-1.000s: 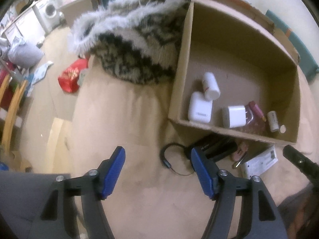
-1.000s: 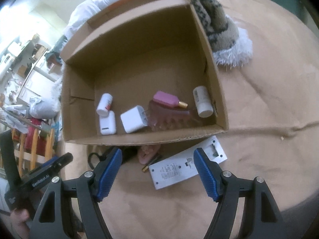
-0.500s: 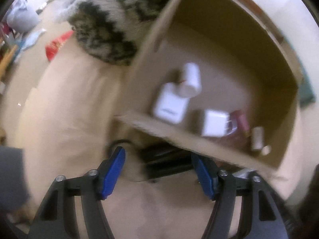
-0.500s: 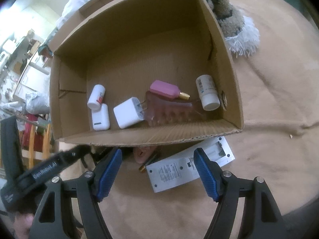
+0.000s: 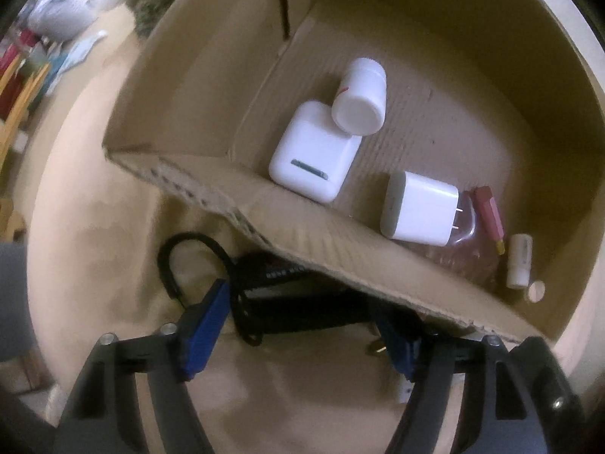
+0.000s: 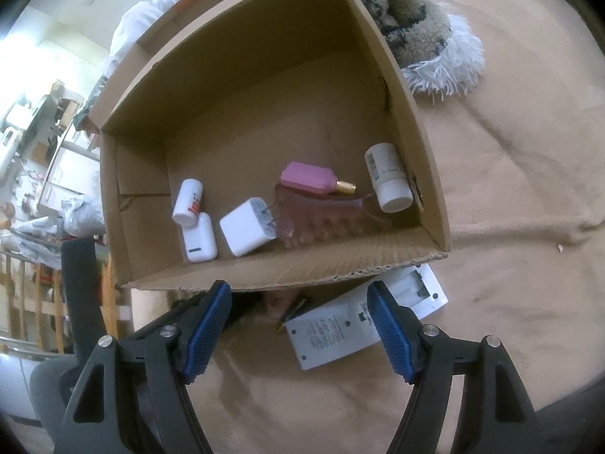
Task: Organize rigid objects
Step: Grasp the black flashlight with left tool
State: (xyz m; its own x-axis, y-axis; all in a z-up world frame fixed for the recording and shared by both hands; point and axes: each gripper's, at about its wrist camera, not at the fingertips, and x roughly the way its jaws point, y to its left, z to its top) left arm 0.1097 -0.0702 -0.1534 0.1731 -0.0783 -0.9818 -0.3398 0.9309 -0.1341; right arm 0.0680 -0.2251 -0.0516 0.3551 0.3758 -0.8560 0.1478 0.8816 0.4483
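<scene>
An open cardboard box (image 5: 242, 204) (image 6: 340, 261) lies on a tan blanket. It holds a white case (image 5: 314, 151), a white bottle (image 5: 361, 96), a white plug charger (image 5: 418, 208) (image 6: 247, 231), a pink comb (image 6: 321, 212), a pink bottle (image 6: 308, 177) and a white tube (image 6: 387, 178). A black device with a looped cable (image 5: 295, 302) lies in front of the box, between the fingers of my open left gripper (image 5: 302, 335). My right gripper (image 6: 298, 329) is open above a white flat package (image 6: 359, 325).
A furry patterned cushion (image 6: 408, 26) lies beyond the box's right wall. A small pink item and a gold-tipped thing (image 6: 283, 306) lie under the box's front edge. Floor clutter and wooden chair legs (image 5: 19, 87) are to the left.
My left gripper has moved forward and down towards the box front, so the black device now sits between its fingers. My right gripper has edged closer to the box.
</scene>
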